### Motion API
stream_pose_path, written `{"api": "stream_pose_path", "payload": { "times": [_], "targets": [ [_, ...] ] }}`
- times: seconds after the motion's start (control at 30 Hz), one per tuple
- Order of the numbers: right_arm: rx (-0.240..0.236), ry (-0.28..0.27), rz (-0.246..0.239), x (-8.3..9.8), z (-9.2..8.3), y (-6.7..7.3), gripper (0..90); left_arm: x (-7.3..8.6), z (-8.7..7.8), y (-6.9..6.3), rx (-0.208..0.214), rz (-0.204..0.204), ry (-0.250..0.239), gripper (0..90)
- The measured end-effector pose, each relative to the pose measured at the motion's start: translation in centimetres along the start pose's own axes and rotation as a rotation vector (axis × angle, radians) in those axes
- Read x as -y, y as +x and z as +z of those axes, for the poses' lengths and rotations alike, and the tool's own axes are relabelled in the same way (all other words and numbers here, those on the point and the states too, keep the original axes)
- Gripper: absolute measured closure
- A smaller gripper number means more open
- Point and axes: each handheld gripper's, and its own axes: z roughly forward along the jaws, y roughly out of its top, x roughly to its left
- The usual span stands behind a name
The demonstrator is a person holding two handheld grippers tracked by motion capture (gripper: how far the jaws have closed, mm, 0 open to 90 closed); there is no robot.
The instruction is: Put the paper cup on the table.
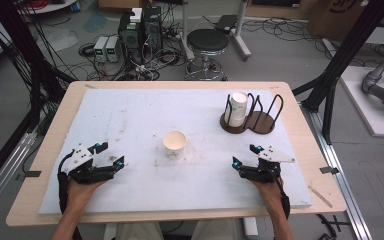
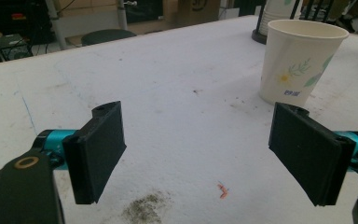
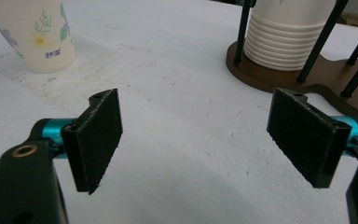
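Left gripper and right gripper both released, empty, resting low on the white surface. Paper cup stands mid-surface between them, upright, mouth up, long axis vertical. Likely light, thin-walled, crushable: pinch gently across mid-wall. Cup stack sits in rack, far right.

Looks like I'm running this in a lab: bare concrete floor covered in tangled cables, stacked computer towers, a rolling stool, black frame struts around the table.
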Motion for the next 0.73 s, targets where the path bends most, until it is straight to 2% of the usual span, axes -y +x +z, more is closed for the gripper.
{"api": "stream_pose_path", "payload": {
  "times": [0.73],
  "targets": [
    [-0.018, -0.002, 0.009, 0.02, -0.02, -0.17, 18.5, 0.03, -0.03, 0.05, -0.001, -0.005, -0.005, 18.2]
  ]
}}
